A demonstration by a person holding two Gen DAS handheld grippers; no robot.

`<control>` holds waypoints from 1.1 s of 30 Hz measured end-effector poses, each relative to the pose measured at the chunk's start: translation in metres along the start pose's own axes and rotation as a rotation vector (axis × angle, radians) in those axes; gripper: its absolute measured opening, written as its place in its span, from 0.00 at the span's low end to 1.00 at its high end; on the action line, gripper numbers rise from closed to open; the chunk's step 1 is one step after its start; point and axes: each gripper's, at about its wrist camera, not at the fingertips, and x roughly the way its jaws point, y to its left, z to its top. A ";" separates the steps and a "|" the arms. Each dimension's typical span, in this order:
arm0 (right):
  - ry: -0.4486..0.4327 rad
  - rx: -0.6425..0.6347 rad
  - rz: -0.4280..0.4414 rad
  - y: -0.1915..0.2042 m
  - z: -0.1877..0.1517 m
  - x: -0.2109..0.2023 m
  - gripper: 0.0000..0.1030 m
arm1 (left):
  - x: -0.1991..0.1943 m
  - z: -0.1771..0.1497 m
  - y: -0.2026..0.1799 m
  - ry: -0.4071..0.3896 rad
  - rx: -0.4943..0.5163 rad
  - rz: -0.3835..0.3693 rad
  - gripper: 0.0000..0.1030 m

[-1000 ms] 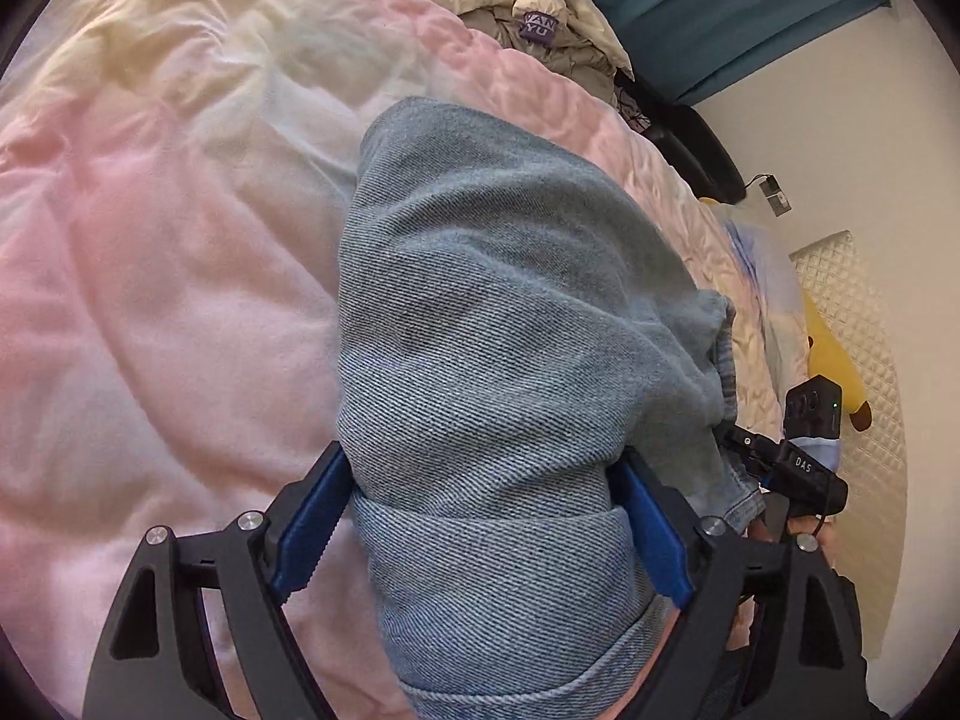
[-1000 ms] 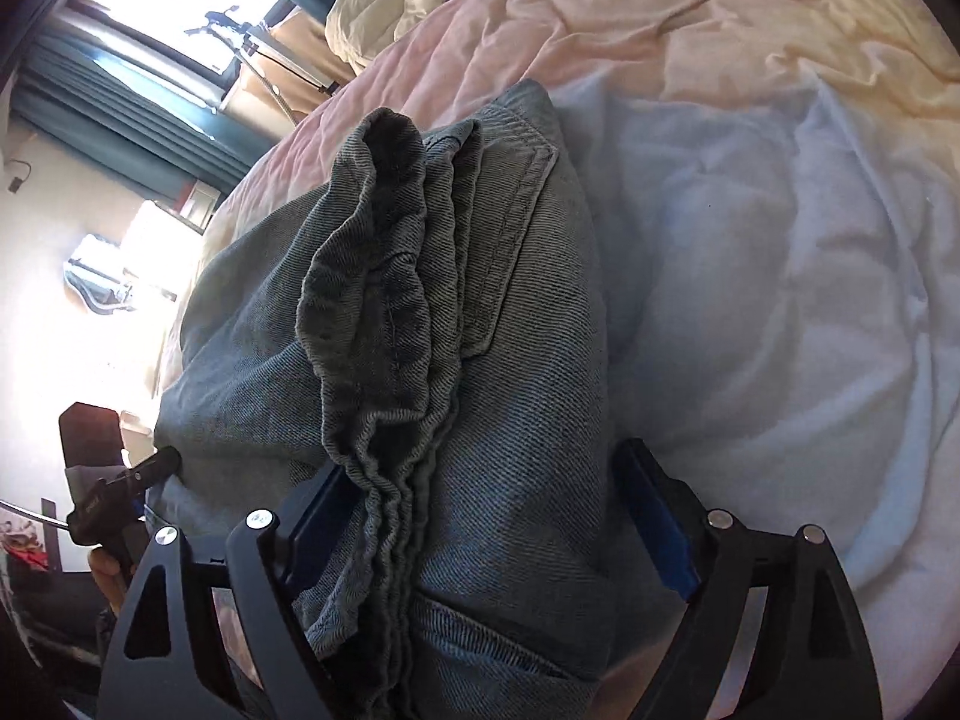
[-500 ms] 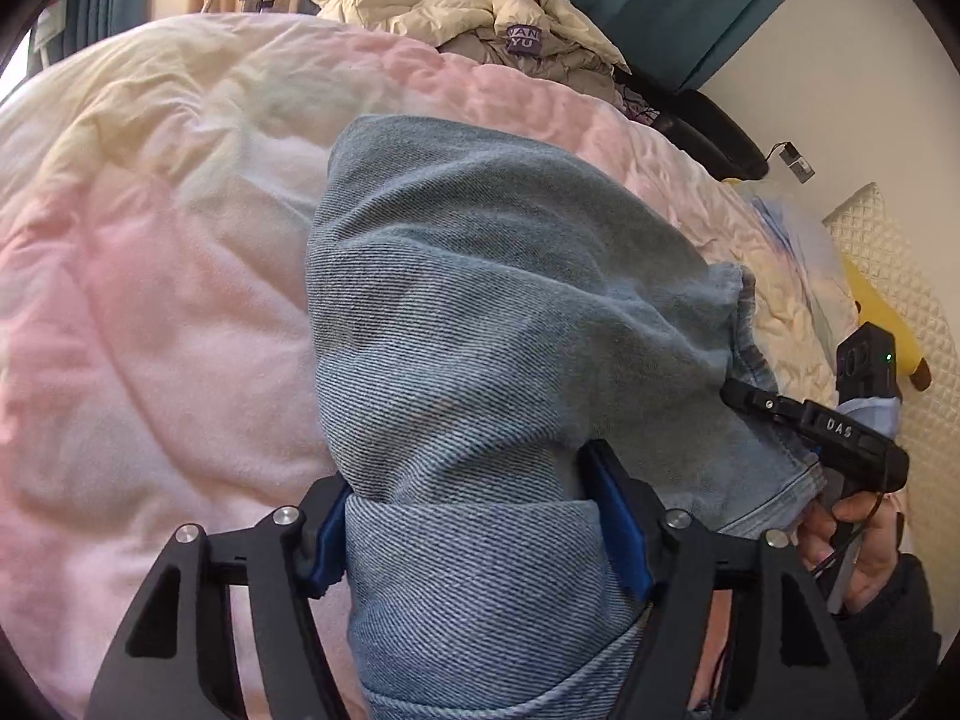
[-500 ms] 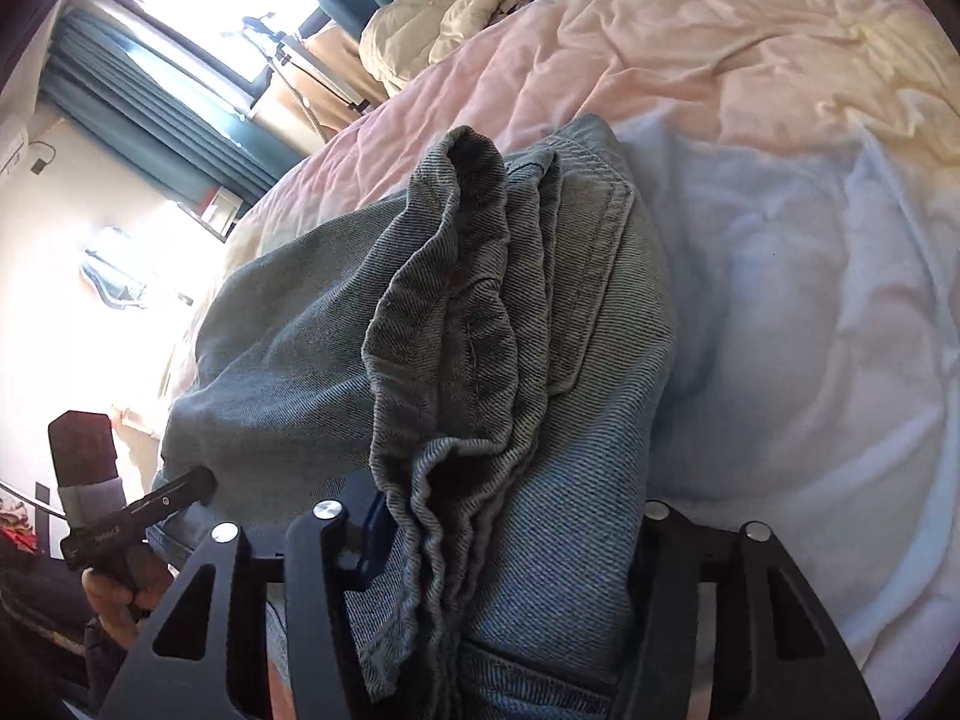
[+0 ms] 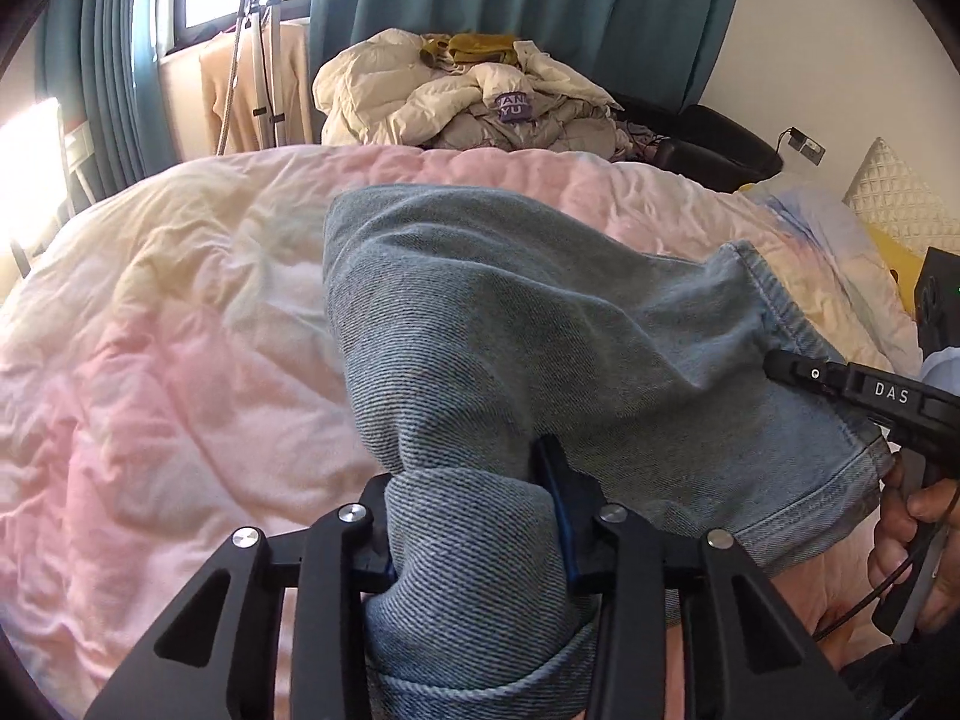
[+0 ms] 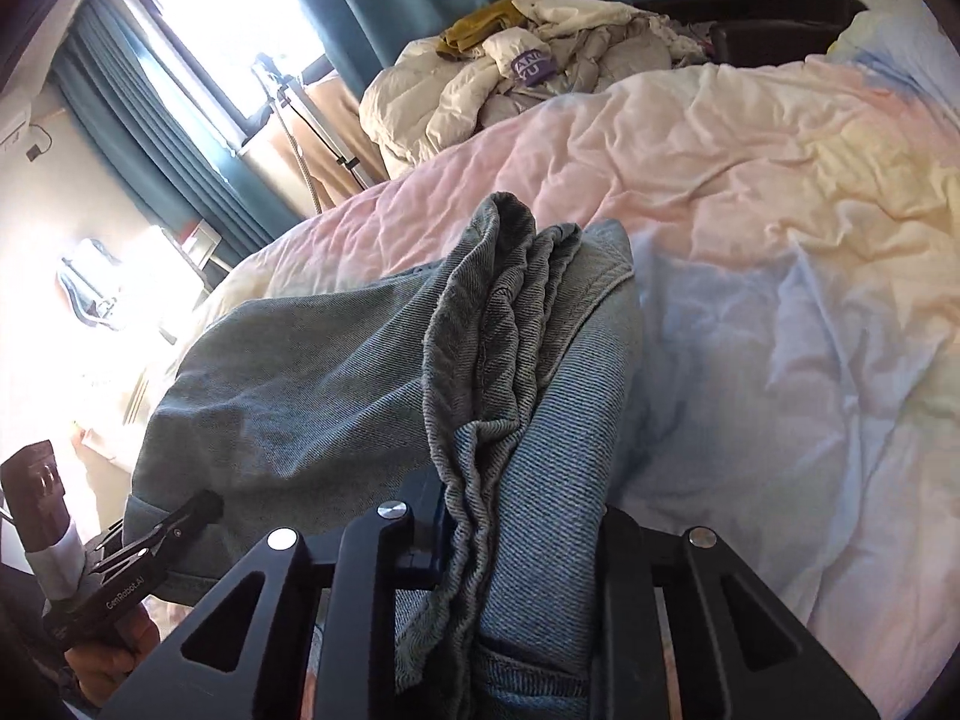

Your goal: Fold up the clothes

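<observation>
On the left, my left gripper (image 5: 474, 516) is clamped on a thick fold of the jeans (image 5: 510, 324), its blue pads pinching the doubled denim from both sides. I judge I hold that fold so the layers stay stacked while the bundle is carried. The tool points forward and slightly down toward the pastel duvet (image 5: 150, 330), with the jeans bulging out ahead of it and resting partly on the bed.

On the right, my right gripper (image 6: 516, 546) is likewise squeezed shut on the jeans (image 6: 288, 384), this time on the bunched waistband end, where several ridged layers stand up between its fingers. Gripping both ends keeps the folded garment from sagging open in the middle. Each tool shows in the other's view, a hand (image 5: 912, 534) wrapped around its handle, so the two face each other across the denim. A heap of unfolded laundry (image 6: 528, 72) lies beyond the bed.
</observation>
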 end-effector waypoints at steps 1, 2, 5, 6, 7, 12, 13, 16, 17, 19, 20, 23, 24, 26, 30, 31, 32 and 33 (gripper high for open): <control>-0.011 0.000 0.000 -0.001 0.002 -0.010 0.19 | -0.006 0.003 -0.004 -0.005 0.008 -0.005 0.35; -0.019 0.008 0.004 -0.004 0.004 -0.020 0.19 | -0.011 0.007 -0.009 -0.009 0.013 -0.013 0.35; -0.050 0.029 0.015 -0.014 0.014 -0.052 0.19 | -0.027 0.018 -0.033 -0.029 0.038 -0.038 0.35; -0.062 0.036 0.018 -0.018 0.018 -0.063 0.19 | -0.032 0.022 -0.044 -0.039 0.052 -0.045 0.35; -0.075 0.039 0.015 -0.023 0.021 -0.075 0.19 | -0.037 0.026 -0.055 -0.050 0.066 -0.051 0.35; -0.138 0.047 -0.024 -0.057 0.038 -0.139 0.19 | -0.059 0.047 -0.119 -0.084 0.155 -0.087 0.35; -0.150 0.048 -0.032 -0.064 0.041 -0.152 0.19 | -0.063 0.051 -0.131 -0.090 0.170 -0.097 0.35; -0.188 0.053 -0.055 -0.084 0.051 -0.191 0.19 | -0.074 0.064 -0.168 -0.102 0.193 -0.136 0.35; -0.201 0.054 -0.063 -0.091 0.054 -0.204 0.19 | -0.076 0.068 -0.181 -0.105 0.200 -0.150 0.35; -0.225 0.060 -0.080 -0.105 0.060 -0.228 0.19 | -0.080 0.074 -0.206 -0.110 0.213 -0.178 0.35; -0.237 0.065 -0.089 -0.114 0.061 -0.238 0.19 | -0.081 0.077 -0.219 -0.110 0.223 -0.190 0.35; -0.265 0.086 -0.115 -0.144 0.063 -0.267 0.19 | -0.080 0.081 -0.259 -0.112 0.257 -0.223 0.35; -0.273 0.092 -0.124 -0.154 0.063 -0.275 0.19 | -0.079 0.081 -0.272 -0.112 0.267 -0.234 0.35; -0.290 0.108 -0.143 -0.176 0.061 -0.287 0.19 | -0.074 0.082 -0.297 -0.109 0.287 -0.255 0.35; -0.319 0.146 -0.183 -0.220 0.052 -0.303 0.19 | -0.058 0.077 -0.345 -0.103 0.337 -0.284 0.35; -0.324 0.157 -0.193 -0.231 0.049 -0.304 0.19 | -0.052 0.076 -0.356 -0.099 0.348 -0.289 0.35; -0.330 0.168 -0.203 -0.242 0.046 -0.305 0.19 | -0.044 0.075 -0.365 -0.090 0.357 -0.299 0.35; -0.335 0.179 -0.214 -0.252 0.043 -0.307 0.19 | -0.036 0.073 -0.375 -0.082 0.367 -0.309 0.35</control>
